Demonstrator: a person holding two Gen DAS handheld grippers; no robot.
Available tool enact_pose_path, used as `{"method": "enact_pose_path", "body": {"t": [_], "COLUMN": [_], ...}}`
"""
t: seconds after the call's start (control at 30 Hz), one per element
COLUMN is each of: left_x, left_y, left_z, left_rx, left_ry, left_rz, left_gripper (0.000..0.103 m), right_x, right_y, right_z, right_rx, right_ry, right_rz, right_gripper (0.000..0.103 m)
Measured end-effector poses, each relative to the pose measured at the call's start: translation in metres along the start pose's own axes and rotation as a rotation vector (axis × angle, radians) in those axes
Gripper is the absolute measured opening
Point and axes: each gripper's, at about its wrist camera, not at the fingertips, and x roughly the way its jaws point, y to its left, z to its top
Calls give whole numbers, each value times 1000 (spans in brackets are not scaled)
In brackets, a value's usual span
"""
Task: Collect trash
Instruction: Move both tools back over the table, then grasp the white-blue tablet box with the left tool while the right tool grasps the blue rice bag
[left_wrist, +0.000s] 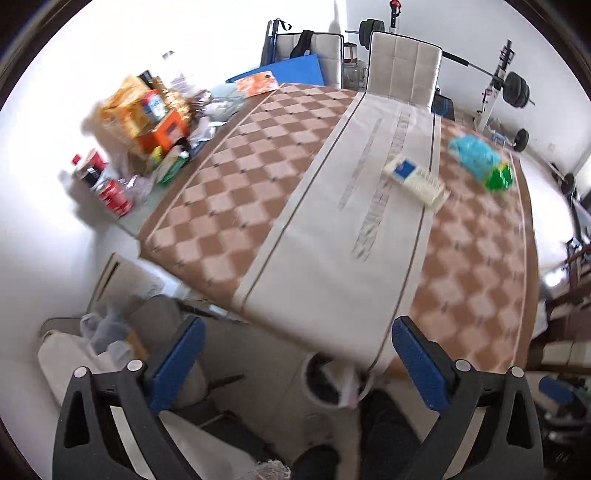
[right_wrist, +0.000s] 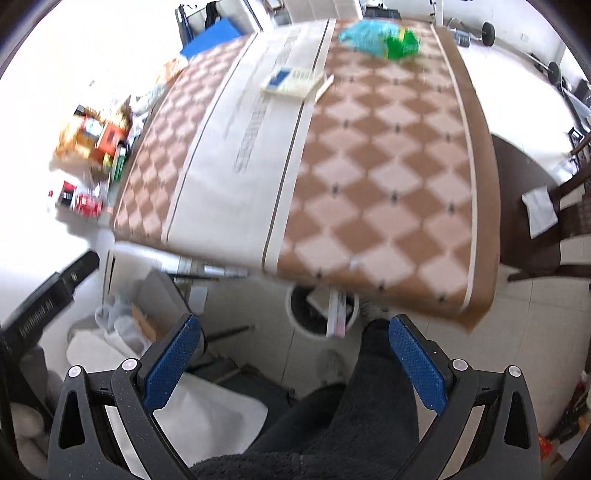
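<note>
A flat white packet with a blue patch (left_wrist: 413, 179) lies on the table's checkered cloth (left_wrist: 236, 177), also in the right wrist view (right_wrist: 291, 83). A crumpled light-blue bag (left_wrist: 474, 155) and a green wrapper (left_wrist: 500, 179) lie past it, also in the right wrist view, bag (right_wrist: 364, 35) and wrapper (right_wrist: 402, 44). A white round bin (right_wrist: 321, 308) with trash inside stands on the floor under the table's near edge; it also shows in the left wrist view (left_wrist: 310, 380). My left gripper (left_wrist: 297, 363) and right gripper (right_wrist: 295, 360) are both open and empty, held off the near edge.
Boxes, packets and red cans (left_wrist: 114, 195) crowd the table's far left side. A white chair (left_wrist: 404, 66) stands at the far end, a dark chair (right_wrist: 546, 229) at the right. Bags and cardboard (right_wrist: 125, 325) lie on the floor at the left. Weights (left_wrist: 515, 88) stand behind.
</note>
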Motion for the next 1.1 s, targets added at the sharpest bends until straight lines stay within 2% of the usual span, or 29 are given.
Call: {"method": "enact_pose_path", "body": {"t": [0.13, 0.17, 0.33, 0.37, 0.57, 0.67, 0.73, 0.87, 0.97, 1.03, 1.1], "left_x": [37, 48, 131, 144, 237, 276, 292, 311, 311, 306, 297], "left_y": [-40, -51, -107, -115, -151, -163, -169, -179, -185, -192, -205], "left_z": [65, 80, 155, 164, 211, 222, 225, 227, 224, 221, 218], "left_rx": [-56, -72, -181, -203, -374, -434, -440, -394, -299, -195, -44], "left_ry": [78, 102, 275, 302, 479, 539, 560, 569, 546, 503, 440], "left_rz": [-50, -56, -112, -116, -163, -169, -157, -82, -33, -24, -1], "left_gripper": [103, 103, 103, 103, 103, 103, 103, 102, 85, 85, 85], "right_x": [9, 10, 26, 33, 81, 109, 128, 166, 188, 205, 220], "right_y": [-28, -37, -82, -93, -139, -152, -158, -158, -148, -142, -140], "right_z": [74, 100, 210, 239, 358, 403, 428, 466, 484, 491, 496], "right_rx": [-3, -4, 0, 1, 18, -15, -41, -156, -266, -341, -388], "right_ry": [0, 2, -16, -13, 14, 41, 63, 121, 170, 211, 253], "right_rz": [-25, -39, -111, -132, -227, -268, -285, -302, -320, -347, -380], "right_gripper": [103, 103, 103, 103, 103, 103, 103, 103, 103, 103, 103]}}
